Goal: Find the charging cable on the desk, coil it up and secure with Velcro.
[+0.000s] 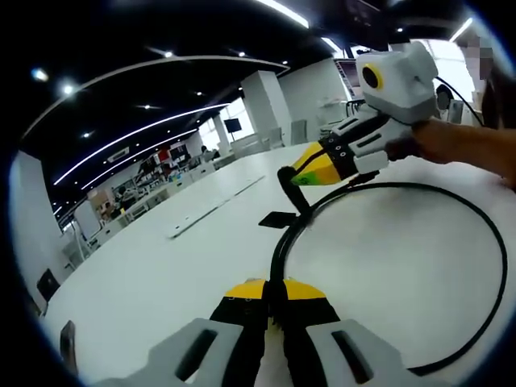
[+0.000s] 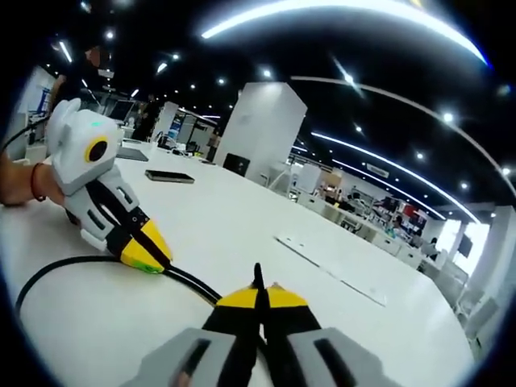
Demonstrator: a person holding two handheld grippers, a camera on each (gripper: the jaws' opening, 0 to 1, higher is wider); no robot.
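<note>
Left gripper view: left gripper [image 1: 273, 300] clamped on black charging cable [image 1: 484, 234], which lies in a wide loop on the white desk [image 1: 161, 266] with its Velcro tab [image 1: 278, 218] beside it; right gripper [image 1: 300, 176] pinches the same cable farther along, jaws closed.

Cable looped on the desk between two grippers

The cable [image 1: 451, 218] lies in a wide loop on the desk [image 1: 161, 266]. The left gripper [image 1: 274, 310] clamps it at the near side; the right gripper [image 1: 310, 173] grips it at the far side. A Velcro tab [image 1: 278, 218] lies on the desk just beside the loop, between them.
</note>
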